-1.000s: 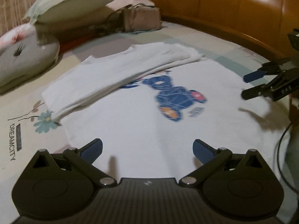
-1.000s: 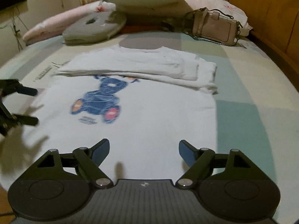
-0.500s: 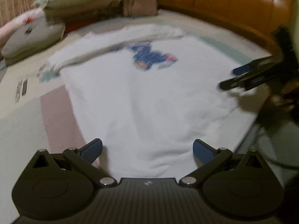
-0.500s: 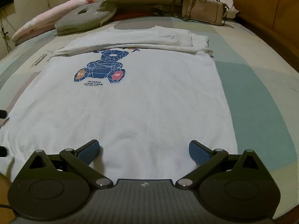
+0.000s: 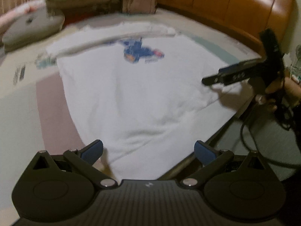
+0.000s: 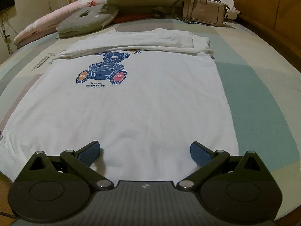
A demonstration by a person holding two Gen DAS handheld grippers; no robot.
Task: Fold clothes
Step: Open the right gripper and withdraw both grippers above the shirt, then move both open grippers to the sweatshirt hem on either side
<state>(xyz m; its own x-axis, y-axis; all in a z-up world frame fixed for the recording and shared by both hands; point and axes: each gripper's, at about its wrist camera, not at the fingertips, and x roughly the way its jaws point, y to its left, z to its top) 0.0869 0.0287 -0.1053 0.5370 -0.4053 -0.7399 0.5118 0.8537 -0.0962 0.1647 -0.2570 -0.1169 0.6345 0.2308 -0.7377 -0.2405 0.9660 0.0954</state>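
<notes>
Right claw (image 6: 144,153) spread wide above white T-shirt's (image 6: 135,103) near hem

Left hand-held gripper (image 5: 148,150): black body w/ ribbed grey centre plate, small white logo, two round black discs, silver pivot screws, black linkage arms ending in blue textured pads (image 5: 93,150). Right hand-held gripper (image 6: 145,151): same build, blue pads, silver screws, triangular cut-outs at outer corners. From the left cam its side is black w/ white lettering; black cable loops below; hand (image 5: 280,92) grips the handle.
</notes>
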